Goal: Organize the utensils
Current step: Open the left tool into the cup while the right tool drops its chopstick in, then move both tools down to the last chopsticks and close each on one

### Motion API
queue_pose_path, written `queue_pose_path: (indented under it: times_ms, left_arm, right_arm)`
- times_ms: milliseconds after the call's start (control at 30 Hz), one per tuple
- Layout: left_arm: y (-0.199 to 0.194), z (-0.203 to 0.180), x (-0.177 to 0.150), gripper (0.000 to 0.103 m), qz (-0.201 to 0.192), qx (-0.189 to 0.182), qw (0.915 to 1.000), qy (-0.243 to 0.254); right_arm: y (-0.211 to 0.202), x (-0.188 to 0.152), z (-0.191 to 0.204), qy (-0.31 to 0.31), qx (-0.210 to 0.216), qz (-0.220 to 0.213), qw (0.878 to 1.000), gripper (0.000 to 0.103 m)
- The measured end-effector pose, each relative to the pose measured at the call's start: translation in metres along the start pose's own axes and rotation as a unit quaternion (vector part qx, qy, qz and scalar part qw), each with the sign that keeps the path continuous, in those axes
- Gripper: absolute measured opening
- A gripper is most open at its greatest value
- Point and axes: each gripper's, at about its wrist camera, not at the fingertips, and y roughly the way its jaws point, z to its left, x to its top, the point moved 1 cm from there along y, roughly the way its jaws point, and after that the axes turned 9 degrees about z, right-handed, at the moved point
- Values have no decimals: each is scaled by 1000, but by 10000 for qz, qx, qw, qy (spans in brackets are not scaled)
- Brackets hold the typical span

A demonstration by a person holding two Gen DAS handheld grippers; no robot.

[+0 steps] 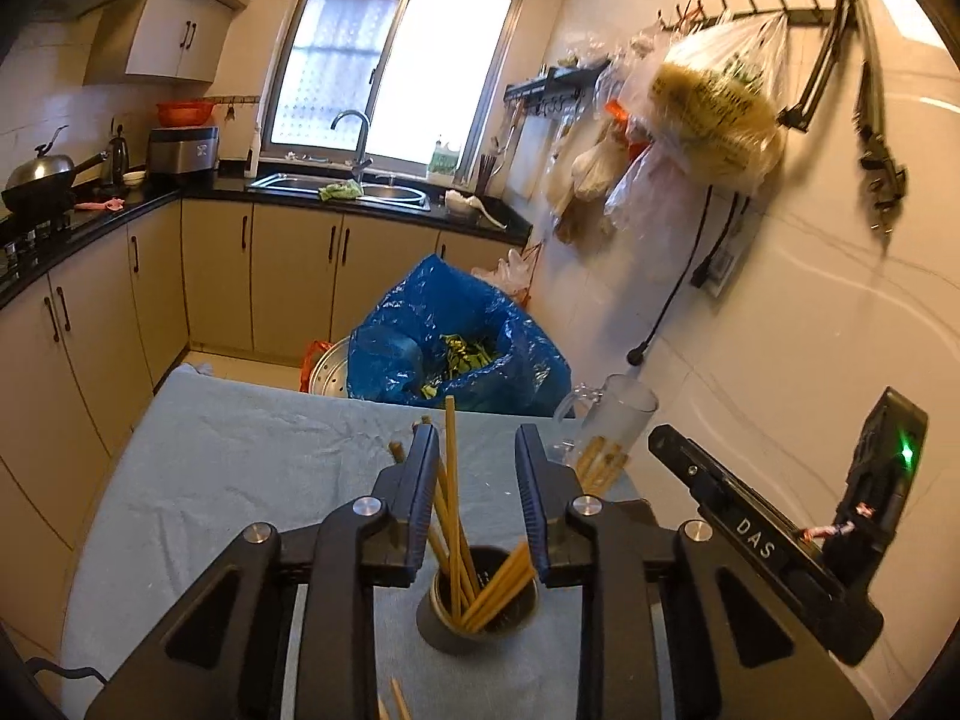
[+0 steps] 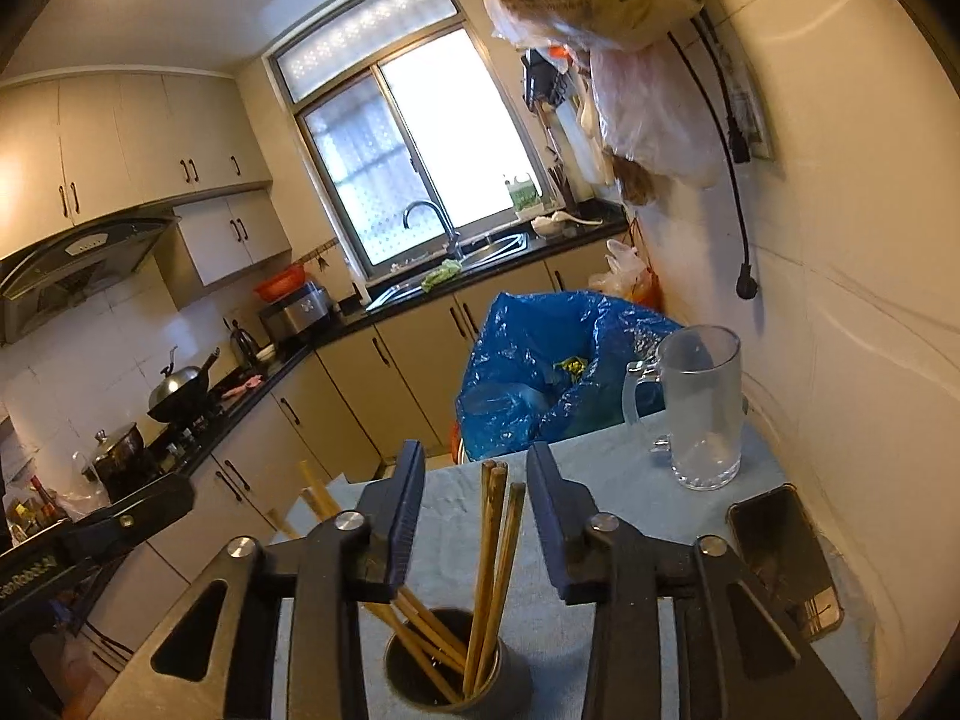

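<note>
Left wrist view shows your left gripper (image 1: pixel 477 480) with its jaws spread and nothing between the pads. Below and between its fingers stands a dark metal cup (image 1: pixel 477 612) on the desk (image 1: pixel 240 480), which is covered with a pale blue cloth. Wooden chopsticks (image 1: pixel 453 510) lean in the cup at different angles; one long stick rises almost upright between the jaws, closer to the left finger, and whether it touches that pad you cannot tell. Two more stick tips (image 1: pixel 393 705) show at the bottom edge, nearer to you than the cup. Ahead and to the right of this gripper, a glass mug (image 1: pixel 618 426) appears with chopstick ends showing through its lower part. Your right gripper's body crosses the right side of this view.

In the right wrist view, your right gripper (image 2: pixel 477 492) is also spread wide, holding nothing. The same cup (image 2: pixel 456 666) sits below and between its fingers, with several sticks (image 2: pixel 495 546) standing up into the gap without touching either pad. The mug (image 2: pixel 699 408) stands upright ahead and to the right, and just right of the right finger a phone (image 2: pixel 786 564) lies flat on the cloth. Beyond the desk's far edge a blue bag (image 2: pixel 540 372) sits open.
</note>
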Motion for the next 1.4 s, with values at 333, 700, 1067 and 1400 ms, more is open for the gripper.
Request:
queue_pose_path:
  times_ms: [333, 700, 1067, 1400]
  left_arm:
    - [-72, 21, -66, 33, -126, 100, 9998, -111]
    - [-25, 90, -170, 36, 1074, 841, 9879, -744]
    - [13, 106, -210, 36, 1613, 1152, 9769, -794]
    - [39, 97, -211, 36, 1850, 1090, 9741, -704]
  right_arm:
    - [-40, -62, -3, -89, -131, 418, 9990, 51]
    - [-7, -172, -4, -308, 8, 1901, 9813, 51]
    - [41, -242, 60, -1824, 67, 2709, 9451, 39]
    - [68, -243, 68, -2050, -562, 2807, 9360, 11]
